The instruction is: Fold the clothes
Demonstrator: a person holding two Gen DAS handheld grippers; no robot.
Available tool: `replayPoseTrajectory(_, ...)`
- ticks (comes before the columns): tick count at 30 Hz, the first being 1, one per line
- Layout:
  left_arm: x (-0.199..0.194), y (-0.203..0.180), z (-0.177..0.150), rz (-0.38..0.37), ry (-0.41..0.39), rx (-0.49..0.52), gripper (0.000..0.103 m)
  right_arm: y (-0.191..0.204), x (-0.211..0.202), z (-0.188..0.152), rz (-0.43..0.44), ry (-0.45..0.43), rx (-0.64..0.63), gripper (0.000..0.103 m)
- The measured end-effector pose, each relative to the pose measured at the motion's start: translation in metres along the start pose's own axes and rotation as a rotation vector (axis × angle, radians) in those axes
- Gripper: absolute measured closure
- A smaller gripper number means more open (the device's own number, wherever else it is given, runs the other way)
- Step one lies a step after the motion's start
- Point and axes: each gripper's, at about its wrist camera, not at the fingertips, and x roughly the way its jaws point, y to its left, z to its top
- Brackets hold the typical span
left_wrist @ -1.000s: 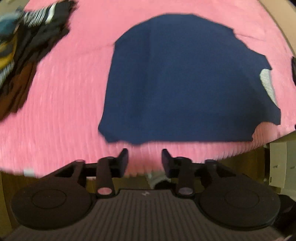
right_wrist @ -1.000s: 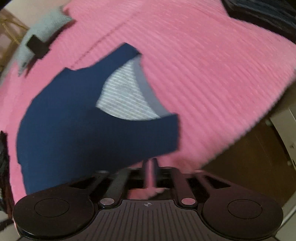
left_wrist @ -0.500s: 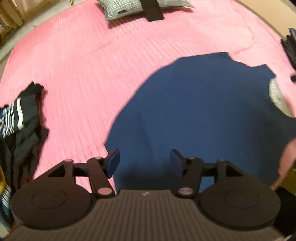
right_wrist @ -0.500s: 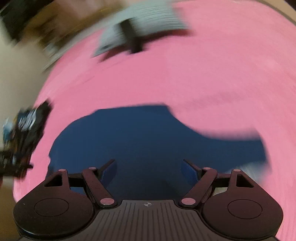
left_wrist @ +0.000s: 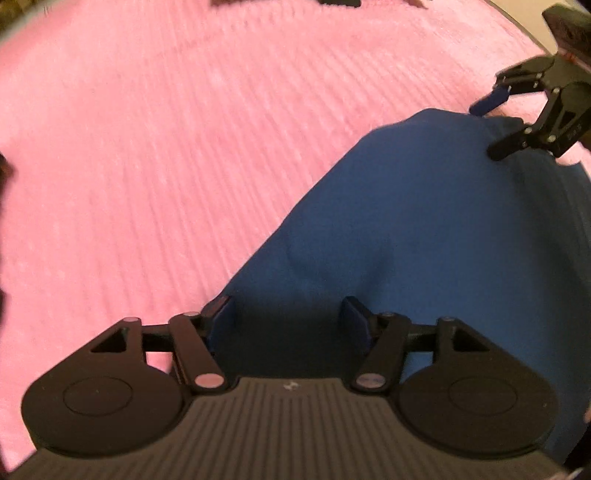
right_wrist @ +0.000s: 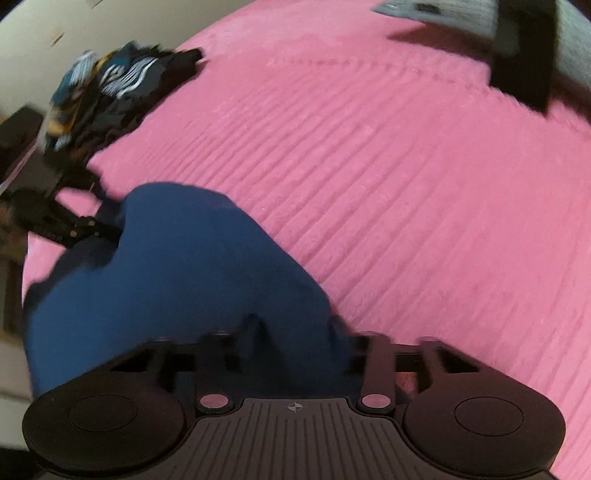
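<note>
A navy blue garment [left_wrist: 424, 240] lies on the pink ribbed bedspread [left_wrist: 147, 166], humped in the middle. My left gripper [left_wrist: 288, 317] hangs low over its near edge. Its jaws are apart and closing, with cloth between and under the blue pads. My right gripper [left_wrist: 491, 125] is at the garment's far corner, its fingers astride the cloth edge and closing. In the right wrist view my right gripper [right_wrist: 306, 332] is smeared by motion over the garment [right_wrist: 184, 266]. The left gripper [right_wrist: 107, 221] shows at the cloth's left edge.
A pile of dark and striped clothes [right_wrist: 110, 85] lies at the bedspread's far left edge [right_wrist: 406, 184]. A grey pillow [right_wrist: 461, 14] with a black band [right_wrist: 524, 55] sits at the far right. A pale wall lies beyond the bed.
Both grippers have come down close to the navy garment, one at each end. The right wrist view has rolled round. Both pairs of jaws stand narrower than half a second ago.
</note>
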Motion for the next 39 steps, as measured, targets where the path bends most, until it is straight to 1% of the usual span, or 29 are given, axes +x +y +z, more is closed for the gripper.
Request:
replayPoseTrajectory(1,0.0,0.001,0.0,-0.021,0.001,-0.013,0.08,0.007,-0.007,-0.001,-0.009,-0.014,-0.002,0.099)
replayPoseTrajectory(2,-0.007,-0.003,-0.002,-0.026,-0.008,-0.008,0.095,0.018,-0.017,-0.002,-0.024,-0.032,-0.018,0.099)
replayPoseTrajectory(4,-0.028,-0.02,-0.009,-0.006,-0.037,0.04,0.096,0.043,-0.044,-0.011,-0.033,-0.064,-0.065,0.099)
replayPoseTrajectory(5,-0.042,-0.032,-0.014,0.002,-0.05,0.081,0.097,0.058,-0.059,-0.018,-0.029,-0.075,-0.09,0.099)
replayPoseTrajectory(7,-0.072,-0.059,-0.029,-0.01,-0.066,0.156,0.097,0.087,-0.087,-0.04,-0.021,-0.06,-0.158,0.099)
replayPoseTrajectory(9,-0.101,-0.096,-0.051,-0.019,-0.052,0.28,0.097,0.113,-0.102,-0.071,-0.014,-0.003,-0.211,0.099)
replayPoseTrajectory(11,-0.116,-0.133,-0.08,-0.026,0.0,0.407,0.096,0.131,-0.097,-0.102,-0.023,0.076,-0.228,0.099)
replayPoseTrajectory(13,-0.118,-0.161,-0.109,-0.064,0.092,0.464,0.093,0.143,-0.085,-0.13,-0.033,0.149,-0.231,0.099)
replayPoseTrajectory(15,-0.113,-0.178,-0.134,-0.116,0.187,0.467,0.086,0.153,-0.073,-0.15,-0.04,0.192,-0.217,0.099)
replayPoseTrajectory(16,-0.113,-0.183,-0.143,-0.133,0.217,0.464,0.086,0.156,-0.067,-0.157,-0.044,0.204,-0.2,0.099)
replayPoseTrajectory(17,-0.114,-0.186,-0.15,-0.144,0.234,0.456,0.086,0.159,-0.064,-0.161,-0.047,0.206,-0.179,0.099)
replayPoseTrajectory(18,-0.116,-0.186,-0.155,-0.15,0.239,0.445,0.083,0.16,-0.061,-0.164,-0.047,0.202,-0.155,0.099)
replayPoseTrajectory(20,-0.124,-0.18,-0.157,-0.149,0.219,0.409,0.078,0.16,-0.057,-0.168,-0.049,0.195,-0.109,0.099)
replayPoseTrajectory(23,-0.129,-0.17,-0.15,-0.122,0.171,0.371,0.07,0.159,-0.059,-0.173,-0.061,0.177,-0.072,0.099)
replayPoseTrajectory(26,-0.13,-0.163,-0.141,-0.091,0.125,0.349,0.07,0.159,-0.063,-0.17,-0.077,0.147,-0.031,0.099)
replayPoseTrajectory(27,-0.127,-0.166,-0.14,-0.093,0.118,0.351,0.07,0.159,-0.063,-0.167,-0.082,0.143,-0.022,0.099)
replayPoseTrajectory(29,-0.12,-0.175,-0.141,-0.121,0.107,0.339,0.07,0.162,-0.064,-0.164,-0.094,0.138,-0.019,0.099)
replayPoseTrajectory(32,-0.107,-0.195,-0.152,-0.163,0.108,0.321,0.062,0.163,-0.065,-0.167,-0.114,0.132,-0.01,0.099)
replayPoseTrajectory(33,-0.104,-0.203,-0.157,-0.171,0.103,0.328,0.062,0.163,-0.066,-0.169,-0.123,0.131,-0.007,0.099)
replayPoseTrajectory(36,-0.092,-0.233,-0.17,-0.187,0.092,0.399,0.061,0.162,-0.07,-0.174,-0.161,0.134,-0.023,0.098)
replayPoseTrajectory(37,-0.087,-0.241,-0.176,-0.175,0.094,0.427,0.061,0.162,-0.072,-0.175,-0.169,0.137,-0.031,0.098)
replayPoseTrajectory(39,-0.077,-0.252,-0.184,-0.136,0.104,0.464,0.065,0.163,-0.074,-0.177,-0.177,0.141,-0.044,0.098)
